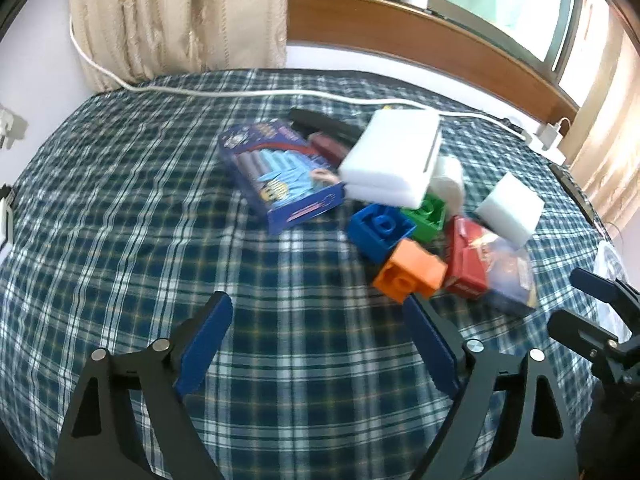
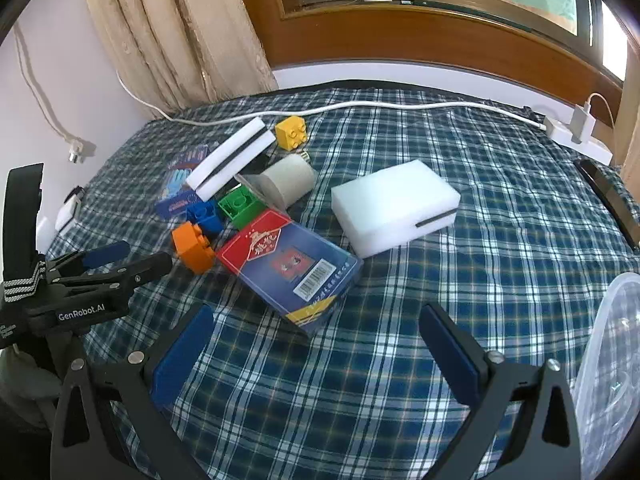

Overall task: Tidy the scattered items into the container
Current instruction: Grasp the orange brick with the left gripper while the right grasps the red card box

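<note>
We are at the very start: both grippers hang empty over the plaid counter, the left gripper (image 1: 316, 344) and the right gripper (image 2: 316, 352) with jaws wide apart. The items lie scattered; nearest us is the card box (image 2: 288, 268), so the next move should be to close on it. Only the right view shows the clear container (image 2: 616, 360) and the yellow brick (image 2: 292, 132).

spread fingers (image 1: 428, 344), orange block (image 1: 410, 274), checked cloth (image 1: 120, 208)

Bare plaid cloth (image 2: 460, 280) near side passable; toy pile (image 2: 240, 204) crowds left.
</note>
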The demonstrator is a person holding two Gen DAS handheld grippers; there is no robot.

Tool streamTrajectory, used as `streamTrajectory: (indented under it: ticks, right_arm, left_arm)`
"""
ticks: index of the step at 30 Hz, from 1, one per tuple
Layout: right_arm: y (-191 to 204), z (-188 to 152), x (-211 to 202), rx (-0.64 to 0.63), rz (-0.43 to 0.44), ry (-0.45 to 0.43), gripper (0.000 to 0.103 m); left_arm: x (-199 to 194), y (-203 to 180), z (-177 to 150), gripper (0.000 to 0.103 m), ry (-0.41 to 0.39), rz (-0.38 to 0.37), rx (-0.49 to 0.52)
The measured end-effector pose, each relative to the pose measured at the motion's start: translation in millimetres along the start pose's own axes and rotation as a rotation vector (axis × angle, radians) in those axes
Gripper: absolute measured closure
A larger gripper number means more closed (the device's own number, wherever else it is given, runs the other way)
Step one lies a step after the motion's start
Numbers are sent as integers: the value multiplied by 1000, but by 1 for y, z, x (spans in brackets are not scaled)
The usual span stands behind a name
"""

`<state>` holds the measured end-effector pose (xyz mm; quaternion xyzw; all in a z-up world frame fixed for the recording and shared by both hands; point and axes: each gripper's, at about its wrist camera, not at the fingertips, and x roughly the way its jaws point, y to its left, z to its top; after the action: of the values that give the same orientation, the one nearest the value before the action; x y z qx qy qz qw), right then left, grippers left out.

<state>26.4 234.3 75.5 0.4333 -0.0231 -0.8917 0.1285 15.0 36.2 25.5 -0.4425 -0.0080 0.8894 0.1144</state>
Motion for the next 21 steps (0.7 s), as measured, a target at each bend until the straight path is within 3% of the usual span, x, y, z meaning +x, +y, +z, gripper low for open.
streamTrajectory:
  ticks: [5,21]
  right_arm:
    - [0,2,-4,1,18,-19,0]
    - [5,6,0,-49,42,-30,3]
  left_arm:
    - [0,-20,5,25,8,-18,38]
    - [26,-41,20,27,13,-57,81]
